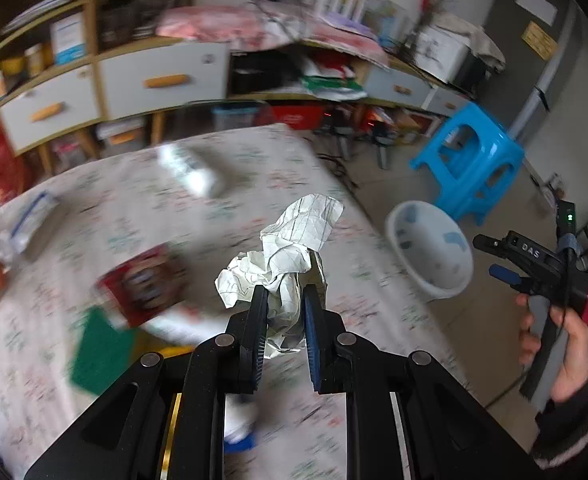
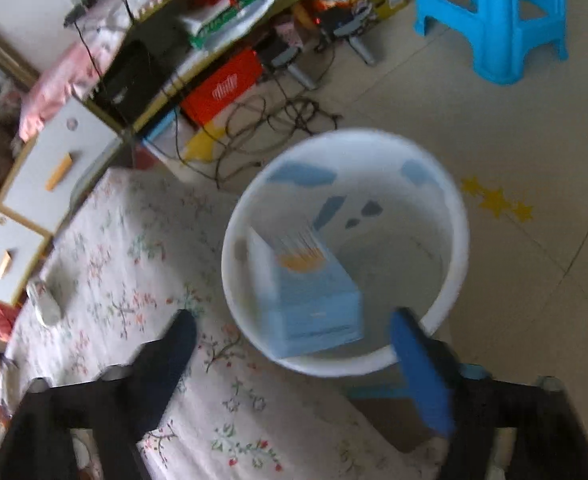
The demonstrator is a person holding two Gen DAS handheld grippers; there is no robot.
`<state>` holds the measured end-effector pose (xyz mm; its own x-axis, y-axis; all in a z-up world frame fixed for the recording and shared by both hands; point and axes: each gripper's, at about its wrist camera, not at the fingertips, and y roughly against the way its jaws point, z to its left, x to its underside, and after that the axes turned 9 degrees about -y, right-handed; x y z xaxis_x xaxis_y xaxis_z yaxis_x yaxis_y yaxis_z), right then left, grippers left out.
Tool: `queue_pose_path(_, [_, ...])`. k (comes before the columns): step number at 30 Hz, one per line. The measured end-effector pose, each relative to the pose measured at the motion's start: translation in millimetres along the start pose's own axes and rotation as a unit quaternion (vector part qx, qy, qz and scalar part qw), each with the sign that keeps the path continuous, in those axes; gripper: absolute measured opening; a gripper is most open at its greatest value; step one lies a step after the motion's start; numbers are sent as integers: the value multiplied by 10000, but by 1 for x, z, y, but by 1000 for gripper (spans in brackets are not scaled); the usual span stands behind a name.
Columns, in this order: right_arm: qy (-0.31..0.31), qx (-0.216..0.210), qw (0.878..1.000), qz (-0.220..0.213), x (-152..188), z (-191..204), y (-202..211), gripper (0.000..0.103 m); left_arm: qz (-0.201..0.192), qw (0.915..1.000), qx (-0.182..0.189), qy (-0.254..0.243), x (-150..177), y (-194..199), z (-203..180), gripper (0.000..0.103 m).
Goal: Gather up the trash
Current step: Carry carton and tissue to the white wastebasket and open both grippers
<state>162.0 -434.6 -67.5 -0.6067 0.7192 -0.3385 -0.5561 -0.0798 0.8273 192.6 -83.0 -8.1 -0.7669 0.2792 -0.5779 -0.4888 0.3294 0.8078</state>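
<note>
A crumpled sheet of white lined paper point(image 1: 290, 256) sticks up from my left gripper point(image 1: 284, 296), which is shut on it above the floral tablecloth point(image 1: 254, 184). A round white bin point(image 1: 430, 248) stands on the floor just past the table's right edge. In the right wrist view the bin's rim point(image 2: 454, 200) rings a light blue box point(image 2: 310, 292) inside it, blurred. My right gripper point(image 2: 292, 318) is open over the bin's near side, with nothing between its fingers. From the left wrist view, the right gripper point(image 1: 488, 256) hangs beside the bin in a person's hand point(image 1: 566, 356).
On the table lie a red packet point(image 1: 142, 284), a green card point(image 1: 94, 348), a white packet point(image 1: 192, 170) and a plastic bag point(image 1: 30, 220). A blue stool point(image 2: 494, 20) stands beyond the bin. Loose cables point(image 2: 270, 124) lie on the floor by a cluttered shelf unit point(image 1: 162, 72).
</note>
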Motion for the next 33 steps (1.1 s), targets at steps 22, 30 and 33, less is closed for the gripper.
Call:
queue_pose_path(22, [162, 498, 9981, -315, -2, -66, 51, 86, 288, 9895, 965, -1036, -65, -138, -165, 19])
queue_pose_path(30, [129, 618, 9969, -464, -4, -79, 63, 86, 176, 9941, 632, -859, -73, -138, -165, 82])
queue_pose_path(33, [132, 635, 9967, -479, -4, -77, 65, 86, 253, 9959, 448, -740, -71, -129, -155, 84])
